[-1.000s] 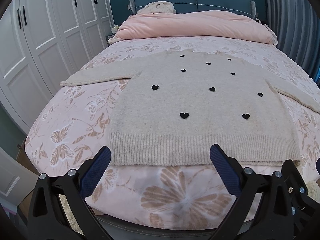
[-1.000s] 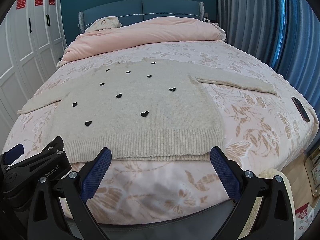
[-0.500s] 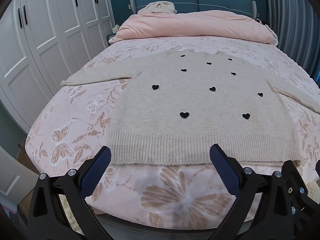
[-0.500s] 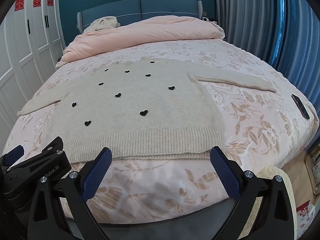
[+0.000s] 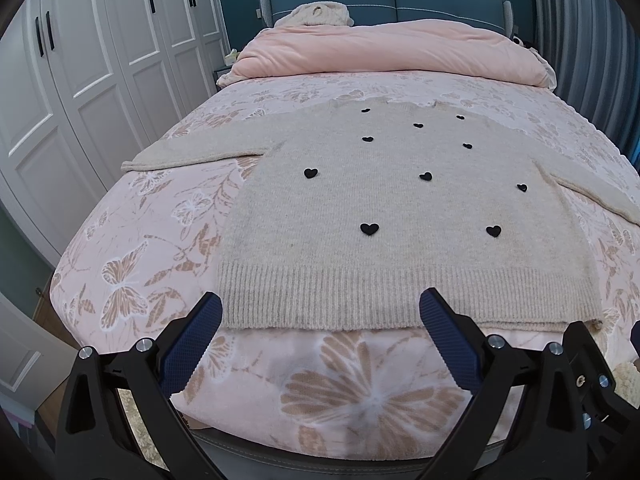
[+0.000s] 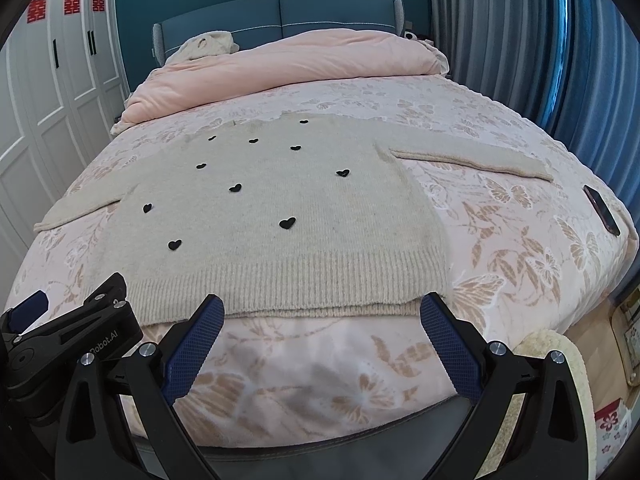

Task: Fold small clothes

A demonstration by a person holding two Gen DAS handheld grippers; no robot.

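Observation:
A beige knit sweater (image 5: 392, 208) with small black hearts lies flat and face up on the bed, sleeves spread to both sides; it also shows in the right wrist view (image 6: 280, 220). Its ribbed hem (image 5: 400, 300) faces me. My left gripper (image 5: 320, 312) is open and empty, hovering just short of the hem's left half. My right gripper (image 6: 320, 312) is open and empty, just short of the hem's right half. The left gripper's body (image 6: 68, 340) shows at the lower left of the right wrist view.
The bed (image 5: 160, 240) has a pink floral sheet and a pink duvet (image 5: 392, 48) heaped at the head. White wardrobes (image 5: 80, 80) stand at the left. A dark phone (image 6: 602, 208) lies near the bed's right edge. Blue curtains (image 6: 560, 40) hang on the right.
Both grippers have drifted very slightly; the view of the sweater is almost the same. Both stay open and empty.

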